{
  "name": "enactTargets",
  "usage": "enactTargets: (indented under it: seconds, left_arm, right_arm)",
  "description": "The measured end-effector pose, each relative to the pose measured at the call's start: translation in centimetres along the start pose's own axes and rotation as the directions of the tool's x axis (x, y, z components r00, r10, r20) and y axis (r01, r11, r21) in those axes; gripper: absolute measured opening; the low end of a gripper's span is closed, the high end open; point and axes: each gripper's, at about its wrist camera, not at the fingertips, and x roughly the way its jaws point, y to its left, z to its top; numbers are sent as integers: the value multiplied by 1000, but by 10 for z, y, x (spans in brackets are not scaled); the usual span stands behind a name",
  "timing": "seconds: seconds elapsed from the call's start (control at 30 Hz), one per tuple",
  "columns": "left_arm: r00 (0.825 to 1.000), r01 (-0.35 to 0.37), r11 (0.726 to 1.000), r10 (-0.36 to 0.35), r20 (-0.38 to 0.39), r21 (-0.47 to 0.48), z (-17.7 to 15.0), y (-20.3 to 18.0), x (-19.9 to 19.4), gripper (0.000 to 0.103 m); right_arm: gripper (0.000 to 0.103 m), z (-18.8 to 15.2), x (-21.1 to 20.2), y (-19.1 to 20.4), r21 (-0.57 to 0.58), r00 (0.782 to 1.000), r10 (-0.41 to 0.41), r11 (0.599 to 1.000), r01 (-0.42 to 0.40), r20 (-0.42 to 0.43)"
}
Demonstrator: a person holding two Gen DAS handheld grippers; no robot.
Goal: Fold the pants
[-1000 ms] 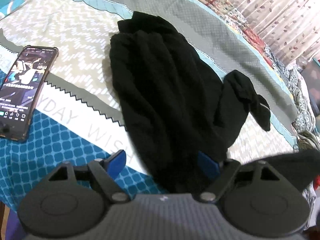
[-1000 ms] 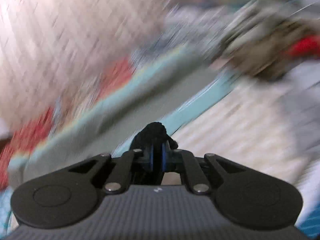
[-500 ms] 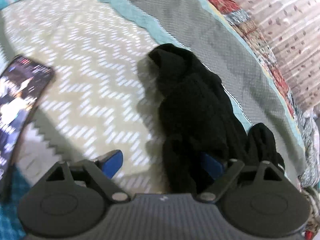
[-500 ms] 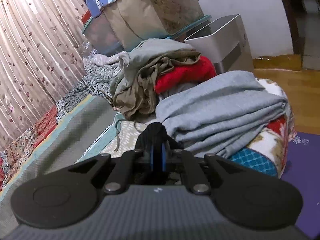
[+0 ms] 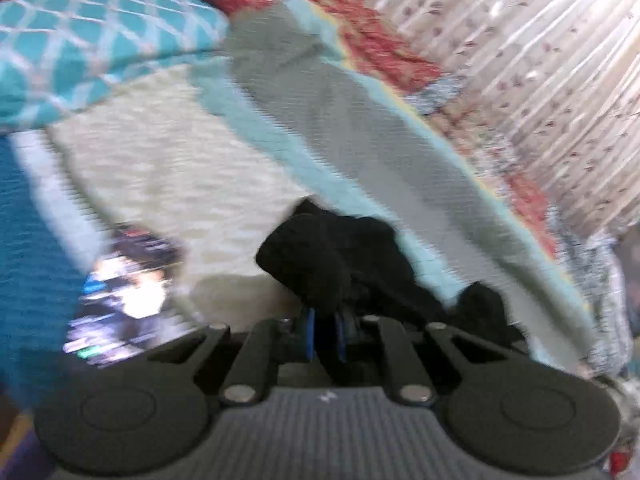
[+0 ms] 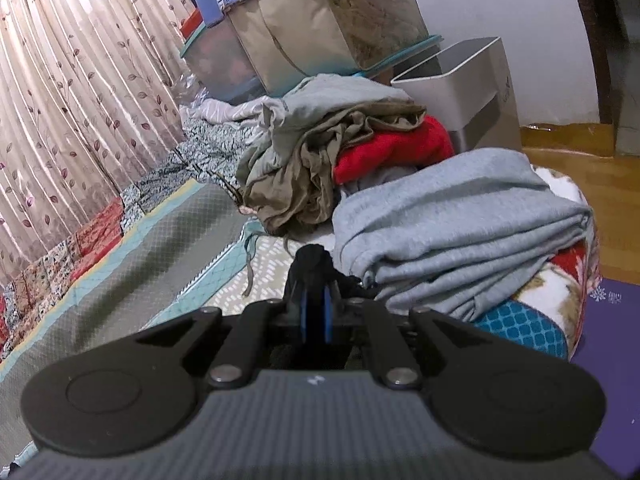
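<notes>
Across the patchwork bedspread (image 5: 360, 128), both the left gripper (image 5: 324, 334) and right gripper (image 6: 316, 312) are clamped onto black pants (image 5: 340, 256).

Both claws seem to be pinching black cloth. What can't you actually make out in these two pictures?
- Left wrist view: motion blur smears the phone screen; nothing on it reads.
- Left wrist view: the black pants run down behind the left gripper, so their full shape is hidden.
- Right wrist view: only a tuft of pants shows above the right gripper.
</notes>
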Motion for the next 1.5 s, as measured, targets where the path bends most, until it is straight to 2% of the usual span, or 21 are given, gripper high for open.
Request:
enactTargets:
  seconds: [0.13, 0.23, 0.3, 0.37, 0.4, 0.5, 0.57, 0.67, 0.73, 0.8, 0.87, 0.93, 1.0, 1.13, 1.2, 1.27, 1.3, 1.33, 1.37, 1.4, 1.5]
  left_arm:
    - [992, -111, 993, 108, -71, -47, -33, 48, -16, 9]
    - [978, -158, 985, 146, -150, -74, -58, 72, -6, 11]
    - [961, -212, 977, 202, -191, -36, -68, 76, 3, 23]
    - [958, -223, 974, 211, -193, -44, -68, 78, 1, 32]
    - [967, -199, 978, 186, -173, -60, -64, 78, -8, 33]
    - [988, -151, 982, 146, -52, -111, -49, 75, -40, 39]
    - [988, -136, 984, 144, 62, -117, -32, 65, -57, 43]
    - [983, -100, 995, 103, 151, -28, -3, 41, -52, 46]
    - [983, -89, 995, 80, 167, 47, 15, 16, -31, 47]
    - [982, -87, 987, 62, 179, 133, 28, -9, 0, 49]
    - [985, -90, 974, 56, 164, 207, 39, -34, 41, 53]
    - [989, -89, 960, 53, 139, 267, 51, -58, 81, 53]
    - [989, -103, 943, 64, 130, 316, 58, -77, 120, 56]
    - [992, -107, 922, 73, 105, 373, 59, -99, 180, 65]
    - [993, -104, 921, 76, 88, 375, 55, -103, 200, 71]
    - [995, -100, 923, 82, 64, 372, 48, -105, 216, 71]
    - [995, -96, 921, 84, 47, 377, 45, -104, 222, 67]
    - [996, -92, 917, 90, 24, 388, 41, -103, 229, 48]
    - [995, -87, 911, 96, -2, 403, 38, -103, 236, 23]
    - [994, -89, 907, 109, -25, 411, 35, -102, 242, 15]
    - [995, -83, 916, 100, -22, 393, 34, -96, 241, 12]
  right_arm:
    - [11, -12, 0, -2, -33, 999, 1, 999, -3, -51]
    - [11, -24, -3, -6, -51, 997, -22, 999, 18, -80]
    - [14, -32, -1, -13, -57, 992, -57, 997, 51, -111]
    - [27, -34, 1, -19, -50, 984, -95, 995, 89, -149]
    - [36, -34, -3, -22, -32, 984, -101, 995, 97, -145]
    - [37, -23, -24, -25, -34, 991, -132, 991, 130, -34]
    - [37, -12, -33, -19, -48, 991, -136, 989, 137, 19]
    - [37, 1, -36, 9, -80, 1000, -7, 997, 9, 22]
    - [37, 1, -27, 48, -150, 992, 116, 981, -121, -44]
    - [41, -6, -13, 87, -195, 965, 229, 948, -250, -127]
    - [48, -18, 11, 125, -205, 919, 326, 906, -371, -223]
    - [50, -35, 44, 161, -181, 864, 390, 870, -459, -319]
    - [54, -59, 82, 193, -131, 794, 429, 841, -525, -430]
    - [55, -107, 149, 230, -61, 724, 387, 859, -508, -571]
    - [56, -126, 179, 236, 39, 682, 395, 879, -474, -615]
    - [56, -141, 202, 235, 141, 652, 414, 892, -430, -635]
    - [56, -148, 209, 236, 172, 647, 425, 892, -418, -634]
    - [43, -151, 211, 239, 178, 648, 434, 889, -423, -626]
    - [24, -150, 206, 245, 160, 648, 425, 890, -427, -632]
    - [24, -147, 201, 250, 148, 639, 416, 891, -429, -647]
    - [22, -111, 174, 241, 145, 688, 450, 879, -455, -570]
